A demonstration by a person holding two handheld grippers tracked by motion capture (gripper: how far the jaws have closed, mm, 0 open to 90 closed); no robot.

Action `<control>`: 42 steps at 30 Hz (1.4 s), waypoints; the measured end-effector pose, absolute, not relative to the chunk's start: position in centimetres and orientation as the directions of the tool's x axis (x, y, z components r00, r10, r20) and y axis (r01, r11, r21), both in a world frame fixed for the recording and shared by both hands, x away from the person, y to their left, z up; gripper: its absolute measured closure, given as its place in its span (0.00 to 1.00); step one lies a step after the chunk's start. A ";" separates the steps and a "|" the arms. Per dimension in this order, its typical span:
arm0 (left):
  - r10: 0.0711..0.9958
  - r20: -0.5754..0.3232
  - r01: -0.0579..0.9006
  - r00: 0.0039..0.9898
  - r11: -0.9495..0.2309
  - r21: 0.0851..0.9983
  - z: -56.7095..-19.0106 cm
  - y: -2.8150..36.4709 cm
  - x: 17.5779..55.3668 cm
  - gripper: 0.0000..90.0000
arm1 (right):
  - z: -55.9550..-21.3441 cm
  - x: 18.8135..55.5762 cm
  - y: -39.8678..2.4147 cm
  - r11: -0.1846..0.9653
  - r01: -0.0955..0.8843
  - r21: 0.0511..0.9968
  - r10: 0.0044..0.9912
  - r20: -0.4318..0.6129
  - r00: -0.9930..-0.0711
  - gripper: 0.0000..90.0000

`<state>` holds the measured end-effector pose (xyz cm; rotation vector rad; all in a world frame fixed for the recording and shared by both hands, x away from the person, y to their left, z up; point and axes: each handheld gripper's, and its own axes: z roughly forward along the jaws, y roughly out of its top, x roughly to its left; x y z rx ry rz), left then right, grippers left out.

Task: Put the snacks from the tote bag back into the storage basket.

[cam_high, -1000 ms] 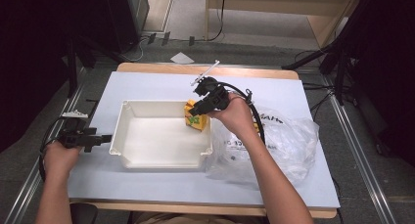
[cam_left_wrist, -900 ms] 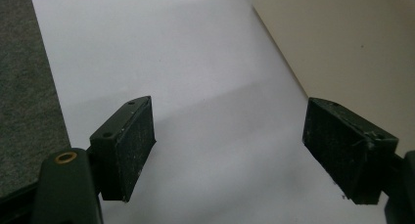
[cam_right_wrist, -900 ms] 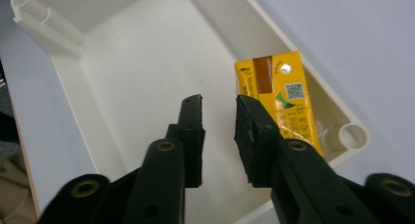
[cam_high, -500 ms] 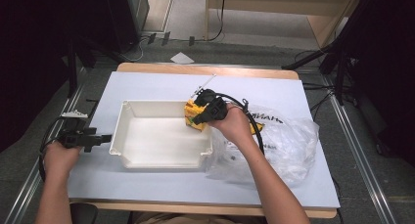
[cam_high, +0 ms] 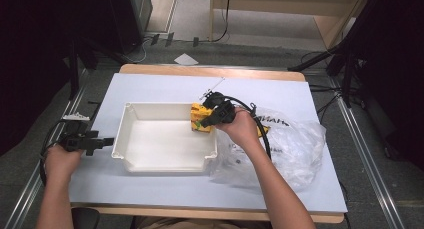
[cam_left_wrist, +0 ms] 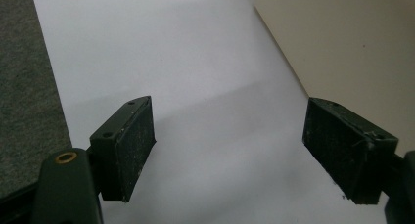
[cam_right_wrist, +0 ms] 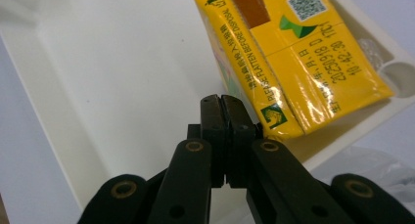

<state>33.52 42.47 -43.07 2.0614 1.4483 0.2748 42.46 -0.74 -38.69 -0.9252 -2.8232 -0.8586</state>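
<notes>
A yellow drink-carton pack (cam_high: 199, 111) lies tilted in the far right corner of a white tray (cam_high: 165, 164), leaning over its rim. In the right gripper view the pack (cam_right_wrist: 293, 62) shows printed text and a QR code, above the tray floor (cam_right_wrist: 122, 62). My right gripper (cam_high: 201, 123) hangs over that corner. Its jaws (cam_right_wrist: 226, 104) are shut, pad against pad, with nothing visible between them, and the pack's lower corner sits just beside the right jaw. My left gripper (cam_high: 107, 141) rests at the tray's left side, open (cam_left_wrist: 230, 136) over bare table, the tray wall (cam_left_wrist: 342, 48) to its right.
A crumpled clear plastic bag (cam_high: 290, 144) lies right of the tray under my right forearm. The white table top (cam_high: 165, 86) has a wooden far edge, with floor, cables and stands beyond. A black cable loops from the right gripper over the bag.
My right hand has come down and slightly left, bringing the gripper and the yellow pack lower into the tray's corner. The left hand has stayed where it was.
</notes>
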 end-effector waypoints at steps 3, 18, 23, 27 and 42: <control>0.908 -0.165 0.785 0.384 -0.227 0.577 -43.1 42.4 33.5 0.23 | -38.7 42.6 -0.9 0.665 0.561 0.493 0.532 0.215 -0.819 1.00; 0.909 -0.164 0.785 0.383 -0.227 0.576 -43.1 42.4 33.6 0.23 | -38.6 42.3 -0.9 0.666 0.550 0.504 0.522 0.212 -0.827 0.93; 0.909 -0.168 0.785 0.381 -0.222 0.579 -43.1 42.5 33.7 0.23 | -38.1 41.8 -1.0 0.662 0.538 0.523 0.508 0.215 -0.834 0.88; 0.910 -0.170 0.787 0.379 -0.220 0.576 -43.2 42.5 33.8 0.23 | -37.6 41.1 -1.0 0.663 0.523 0.536 0.504 0.197 -0.841 0.83; 0.907 -0.174 0.775 0.383 -0.212 0.595 -43.1 42.5 33.5 0.23 | -36.3 38.5 -4.1 0.587 0.502 0.635 0.510 0.190 -0.839 0.60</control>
